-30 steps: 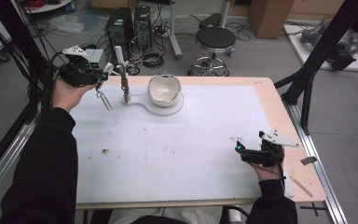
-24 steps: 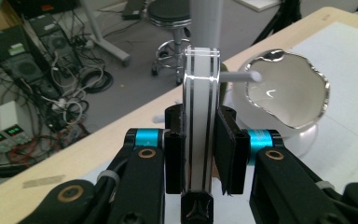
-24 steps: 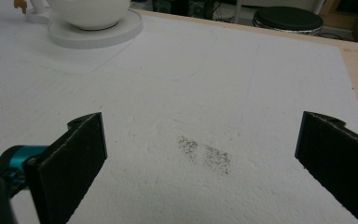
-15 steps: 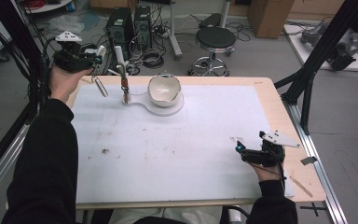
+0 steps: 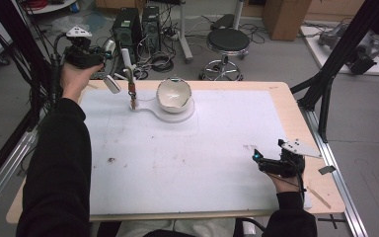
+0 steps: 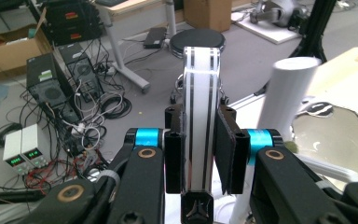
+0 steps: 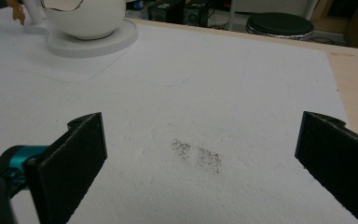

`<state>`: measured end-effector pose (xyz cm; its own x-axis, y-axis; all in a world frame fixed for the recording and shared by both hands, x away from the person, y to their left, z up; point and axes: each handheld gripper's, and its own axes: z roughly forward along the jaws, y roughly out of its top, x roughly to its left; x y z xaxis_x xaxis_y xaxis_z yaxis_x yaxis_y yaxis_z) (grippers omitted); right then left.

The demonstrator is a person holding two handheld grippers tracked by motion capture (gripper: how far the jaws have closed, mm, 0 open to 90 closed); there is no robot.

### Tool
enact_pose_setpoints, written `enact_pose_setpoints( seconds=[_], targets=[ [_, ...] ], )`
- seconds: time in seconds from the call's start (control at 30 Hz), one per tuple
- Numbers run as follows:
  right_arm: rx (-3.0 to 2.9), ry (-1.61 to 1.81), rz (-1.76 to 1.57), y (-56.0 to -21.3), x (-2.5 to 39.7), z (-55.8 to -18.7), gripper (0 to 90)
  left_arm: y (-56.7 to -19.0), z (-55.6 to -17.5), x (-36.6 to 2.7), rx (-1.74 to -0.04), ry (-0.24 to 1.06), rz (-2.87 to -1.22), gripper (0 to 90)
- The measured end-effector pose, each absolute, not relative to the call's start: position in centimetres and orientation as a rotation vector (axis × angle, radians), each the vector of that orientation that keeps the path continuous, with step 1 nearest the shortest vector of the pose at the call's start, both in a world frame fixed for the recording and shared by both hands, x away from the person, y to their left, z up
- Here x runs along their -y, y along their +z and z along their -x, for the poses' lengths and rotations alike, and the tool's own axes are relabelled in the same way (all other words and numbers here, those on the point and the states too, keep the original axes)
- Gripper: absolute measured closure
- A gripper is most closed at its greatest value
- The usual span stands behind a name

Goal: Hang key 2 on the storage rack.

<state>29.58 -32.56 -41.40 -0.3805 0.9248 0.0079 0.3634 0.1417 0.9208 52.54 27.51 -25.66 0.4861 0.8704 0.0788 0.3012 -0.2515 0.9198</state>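
The left gripper (image 5: 109, 81), held up past the far left corner of the table (image 5: 296, 106), had its jaws clamped flat on a white strip with dark lines (image 6: 200, 107), the pads pressing its broad faces about midway along, as the left gripper view showed. The strip's long axis ran along the jaws and out beyond their tips; in the high view its free end pointed down and toward the white post (image 5: 127, 60), which stood on the flat white base (image 5: 150, 109) just beside it. The white bowl with a broken rim (image 5: 173, 94) sat on the round end of that base, to the right of the strip and near it. The left forearm stretched forward along the table's left edge, the hand (image 5: 76, 76) lifted above the tabletop and turned inward. The right gripper (image 5: 257, 158) lay low near the front right edge, well apart from post and bowl, its jaws spread wide over the white sheet (image 7: 223, 84) with nothing between them except a dark smudge (image 7: 196, 156) on the surface. Any placing of the strip at the post or bowl looked set to fall to the left hand, by far the nearer.
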Motion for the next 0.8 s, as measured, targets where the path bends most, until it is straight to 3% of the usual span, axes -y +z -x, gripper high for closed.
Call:
enact_pose_setpoints(
  seconds=[0.23,0.57,0.8],
  targets=[
    [-1.823,1.210,-1.245,-41.4,32.8,-29.1,1.1,-26.6,-53.4,-26.7,-1.002,0.839,-1.792,74.8],
    [-1.801,1.207,-1.277,-41.5,33.4,-28.3,1.1,-27.3,-54.0,-25.2,-0.955,0.764,-1.756,74.8],
    [-1.806,1.199,-1.275,-41.6,33.5,-28.3,1.1,-27.3,-54.1,-25.4,-0.961,0.806,-1.731,74.7]
  ],
)
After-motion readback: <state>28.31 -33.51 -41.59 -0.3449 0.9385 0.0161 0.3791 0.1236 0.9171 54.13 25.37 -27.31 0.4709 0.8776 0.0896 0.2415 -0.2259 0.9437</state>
